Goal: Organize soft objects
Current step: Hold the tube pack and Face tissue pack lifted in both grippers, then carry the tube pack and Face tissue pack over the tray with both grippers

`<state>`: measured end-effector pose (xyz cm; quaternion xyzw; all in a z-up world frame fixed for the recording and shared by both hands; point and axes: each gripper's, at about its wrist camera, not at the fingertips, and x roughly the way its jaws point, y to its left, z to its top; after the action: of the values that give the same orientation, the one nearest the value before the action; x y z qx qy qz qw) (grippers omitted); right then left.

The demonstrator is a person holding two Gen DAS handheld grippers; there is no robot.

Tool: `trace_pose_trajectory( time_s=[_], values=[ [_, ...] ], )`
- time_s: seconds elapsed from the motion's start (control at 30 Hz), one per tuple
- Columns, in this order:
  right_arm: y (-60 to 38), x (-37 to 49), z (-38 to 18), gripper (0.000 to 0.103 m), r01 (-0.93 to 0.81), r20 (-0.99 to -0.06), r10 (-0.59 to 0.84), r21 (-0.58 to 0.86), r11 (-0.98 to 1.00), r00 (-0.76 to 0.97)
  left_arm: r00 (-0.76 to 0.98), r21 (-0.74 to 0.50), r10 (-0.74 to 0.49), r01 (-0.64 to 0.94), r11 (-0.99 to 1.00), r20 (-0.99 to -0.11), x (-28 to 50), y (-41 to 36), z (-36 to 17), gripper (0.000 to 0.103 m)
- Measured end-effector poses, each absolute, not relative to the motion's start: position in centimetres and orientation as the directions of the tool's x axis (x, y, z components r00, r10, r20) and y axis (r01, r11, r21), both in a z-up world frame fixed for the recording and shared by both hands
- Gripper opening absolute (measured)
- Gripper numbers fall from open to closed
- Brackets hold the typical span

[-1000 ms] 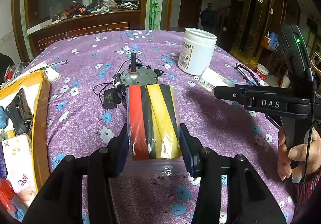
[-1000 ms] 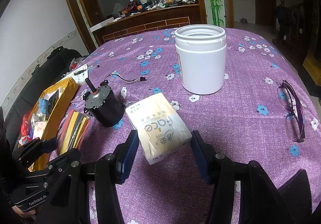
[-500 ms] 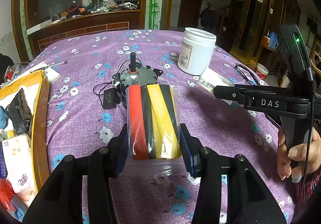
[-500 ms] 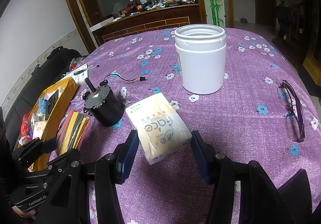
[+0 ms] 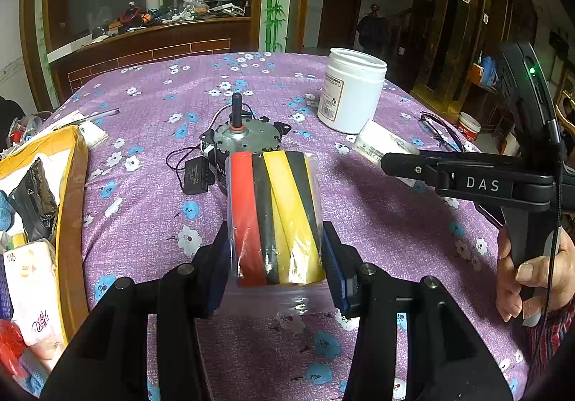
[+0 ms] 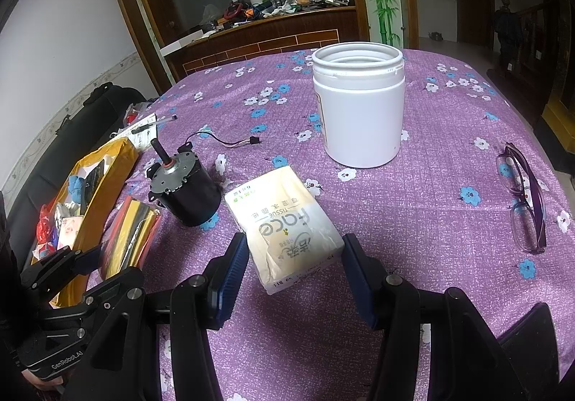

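The bench (image 6: pixel 449 156) wears purple cloth with white and blue flowers. The clear-wrapped bundle (image 5: pixel 276 217) shows red, black and yellow stripes; the jar (image 6: pixel 359 113) is white. The glasses (image 6: pixel 524 199) look purple, perhaps.

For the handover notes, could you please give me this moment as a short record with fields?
left gripper: shut on bag of red, black and yellow strips
right gripper: open, straddling tissue pack
box: at table's left edge, already holds tissue packs
also on purple floral tablecloth: motor, white jar, glasses
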<state>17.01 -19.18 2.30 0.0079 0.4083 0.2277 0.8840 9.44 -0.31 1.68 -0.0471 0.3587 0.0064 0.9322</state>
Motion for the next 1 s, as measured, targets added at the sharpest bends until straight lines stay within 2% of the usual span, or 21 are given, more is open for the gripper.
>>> trace_pose_trajectory(
  time_s=[1.0],
  values=[
    [-19.5, 16.6, 3.3, 0.055, -0.391, -0.698, 0.422, 0.217, 0.895, 0.579, 0.756, -0.105, -0.017, -0.069, 0.992, -0.654, 8.9, 0.1, 2.2, 0.045]
  ],
)
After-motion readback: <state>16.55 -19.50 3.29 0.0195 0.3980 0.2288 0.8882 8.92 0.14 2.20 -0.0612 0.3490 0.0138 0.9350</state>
